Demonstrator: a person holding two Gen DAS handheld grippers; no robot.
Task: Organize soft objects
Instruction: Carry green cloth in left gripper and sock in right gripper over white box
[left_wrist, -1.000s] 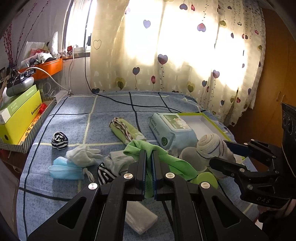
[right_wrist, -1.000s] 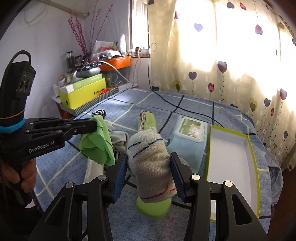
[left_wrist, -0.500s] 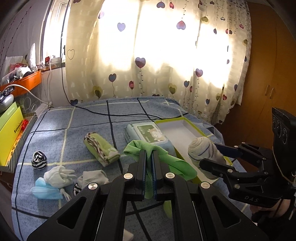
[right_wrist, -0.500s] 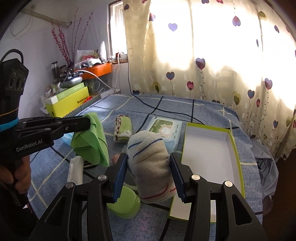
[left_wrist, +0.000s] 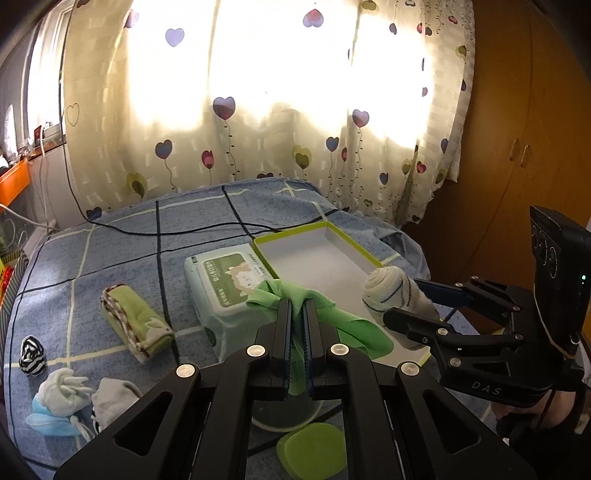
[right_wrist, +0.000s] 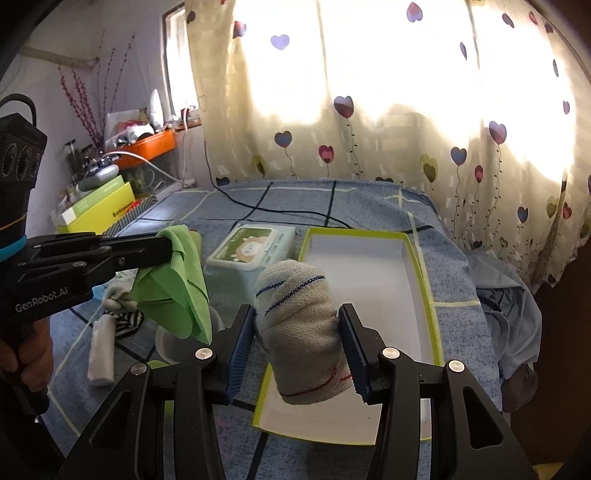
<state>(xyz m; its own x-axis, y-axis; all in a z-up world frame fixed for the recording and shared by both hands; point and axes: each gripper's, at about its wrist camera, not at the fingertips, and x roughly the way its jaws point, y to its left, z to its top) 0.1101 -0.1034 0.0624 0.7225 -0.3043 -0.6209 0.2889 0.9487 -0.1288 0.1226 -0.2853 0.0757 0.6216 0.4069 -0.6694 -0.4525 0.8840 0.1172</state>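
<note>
Both grippers clamped: left gripper (left_wrist: 296, 315) pinching green cloth (left_wrist: 343, 325); right gripper (right_wrist: 297, 332) squeezing rolled sock (right_wrist: 301, 328).

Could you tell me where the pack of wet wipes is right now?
The pack of wet wipes lies on the bed, against the left side of the open box, just beyond the green cloth in the left gripper.

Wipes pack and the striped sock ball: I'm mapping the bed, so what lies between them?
In the left wrist view, between the wipes pack and the striped sock ball lies a rolled green cloth with striped edging, flat on the blue bedspread.
</note>
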